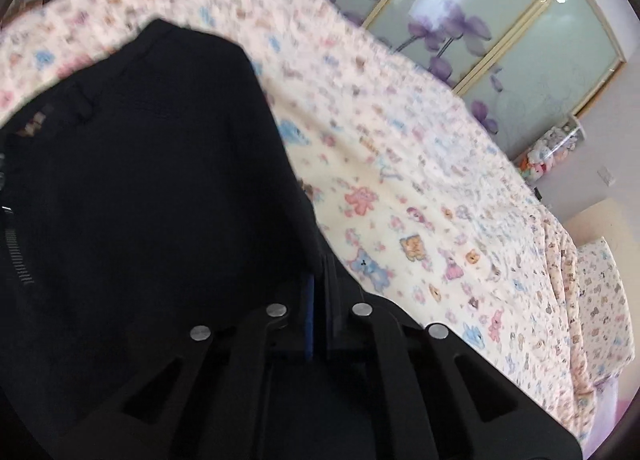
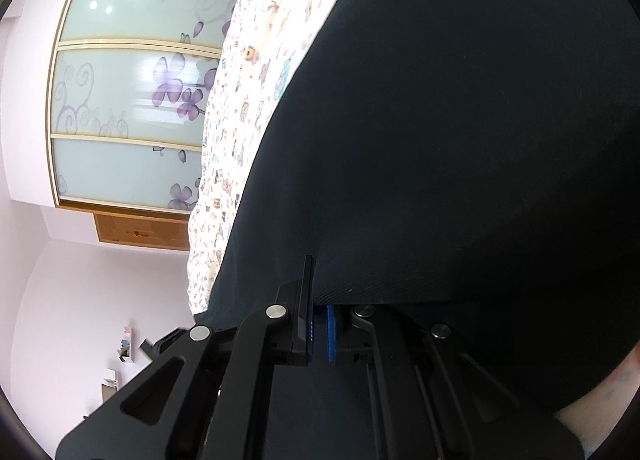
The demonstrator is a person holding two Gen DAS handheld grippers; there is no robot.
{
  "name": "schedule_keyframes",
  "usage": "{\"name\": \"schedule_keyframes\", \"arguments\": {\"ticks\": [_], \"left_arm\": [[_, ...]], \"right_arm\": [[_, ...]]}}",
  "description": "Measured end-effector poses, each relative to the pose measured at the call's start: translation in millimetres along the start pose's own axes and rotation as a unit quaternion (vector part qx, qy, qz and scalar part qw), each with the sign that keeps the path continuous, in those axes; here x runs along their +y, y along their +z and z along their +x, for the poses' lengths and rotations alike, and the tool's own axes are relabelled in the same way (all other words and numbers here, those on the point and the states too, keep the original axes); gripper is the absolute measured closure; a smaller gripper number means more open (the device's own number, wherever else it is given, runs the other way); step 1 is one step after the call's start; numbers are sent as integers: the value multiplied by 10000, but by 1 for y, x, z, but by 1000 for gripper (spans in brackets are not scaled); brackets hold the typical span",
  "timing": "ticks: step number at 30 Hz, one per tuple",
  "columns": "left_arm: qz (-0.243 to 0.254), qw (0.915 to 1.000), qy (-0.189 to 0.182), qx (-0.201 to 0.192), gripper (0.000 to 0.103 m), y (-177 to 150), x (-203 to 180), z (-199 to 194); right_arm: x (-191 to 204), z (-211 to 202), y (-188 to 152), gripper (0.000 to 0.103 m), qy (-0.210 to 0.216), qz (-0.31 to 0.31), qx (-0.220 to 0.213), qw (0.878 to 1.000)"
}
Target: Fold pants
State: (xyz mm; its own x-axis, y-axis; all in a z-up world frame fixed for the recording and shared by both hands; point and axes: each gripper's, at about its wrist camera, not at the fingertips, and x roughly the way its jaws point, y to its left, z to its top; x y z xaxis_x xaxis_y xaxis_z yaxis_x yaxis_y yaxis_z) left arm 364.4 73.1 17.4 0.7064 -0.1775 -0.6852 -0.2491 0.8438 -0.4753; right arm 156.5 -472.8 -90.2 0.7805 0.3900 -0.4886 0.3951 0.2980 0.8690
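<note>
Left wrist view: we see our left claw [image 1: 318,300] pressed together on an edge of the black pants [image 1: 140,188], which hang in front of it and spread up and to the left.
Bed: the teddy-print bedsheet [image 1: 420,200] lies beyond the cloth, to the right.
Right wrist view: our right claw [image 2: 320,312] pinches another edge of the pants [image 2: 460,140]; the fabric fills the right of the view.
Progress: we judge the fold is midway, with both edges gripped and the garment lifted, not yet laid down; how many folds are done we cannot tell.
Left to do: lay the pants on the bed and let go.
</note>
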Motion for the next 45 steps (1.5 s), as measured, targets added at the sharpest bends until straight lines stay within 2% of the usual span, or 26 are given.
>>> {"name": "schedule_keyframes", "arguments": {"ticks": [7,12,16,21,23,24,25,26,27,28,30,32,34,37,41,45], "left_arm": [[190,9953,-373,-878,100,-41,18,-113],[306,9873,-588,-1444,100,-114,56,-185],[115,9871,-689,-1442,99,-169,90,-204],[-133,9902,-734,-1182,96,-203,115,-192],[-374,9907,-872,-971,87,-199,123,-189],[-527,9887,-932,-1047,69,-194,131,-196],[-621,9868,-895,-1195,44,-191,137,-203],[-783,9823,-781,-1513,35,-186,146,-216],[-943,9768,-726,-1781,22,-179,156,-227],[-1045,9745,-731,-1845,18,-173,163,-231],[-1315,9755,-751,-1598,18,-155,177,-228],[-1659,9771,-847,-1027,21,-139,192,-210],[-2018,9736,-894,-585,32,-132,206,-193],[-2268,9666,-1071,-521,32,-127,213,-184],[-2202,9664,-1097,-741,32,-104,215,-183],[-2366,9650,-1057,-396,33,-99,226,-167]], "right_arm": [[6,-17,1,99,72,-270,-215,9994],[15,-38,2,99,94,-584,-522,9969],[18,-51,1,99,52,-748,-707,9947],[17,-52,-1,98,-147,-856,-758,9933],[17,-53,-1,98,-225,-931,-760,9925],[17,-53,-1,98,-235,-952,-758,9923],[17,-53,-1,98,-233,-959,-760,9922],[17,-54,0,98,-227,-958,-763,9922],[17,-54,0,98,-221,-954,-767,9922],[17,-54,0,98,-220,-949,-773,9922],[17,-55,-1,98,-239,-945,-782,9922],[17,-55,-1,98,-280,-967,-812,9916],[21,-54,-8,98,-315,-986,-838,9911],[24,-53,-11,98,-338,-998,-852,9908],[25,-53,-11,98,-358,-1043,-833,9904],[26,-53,-10,98,-366,-1080,-786,9904]]}}
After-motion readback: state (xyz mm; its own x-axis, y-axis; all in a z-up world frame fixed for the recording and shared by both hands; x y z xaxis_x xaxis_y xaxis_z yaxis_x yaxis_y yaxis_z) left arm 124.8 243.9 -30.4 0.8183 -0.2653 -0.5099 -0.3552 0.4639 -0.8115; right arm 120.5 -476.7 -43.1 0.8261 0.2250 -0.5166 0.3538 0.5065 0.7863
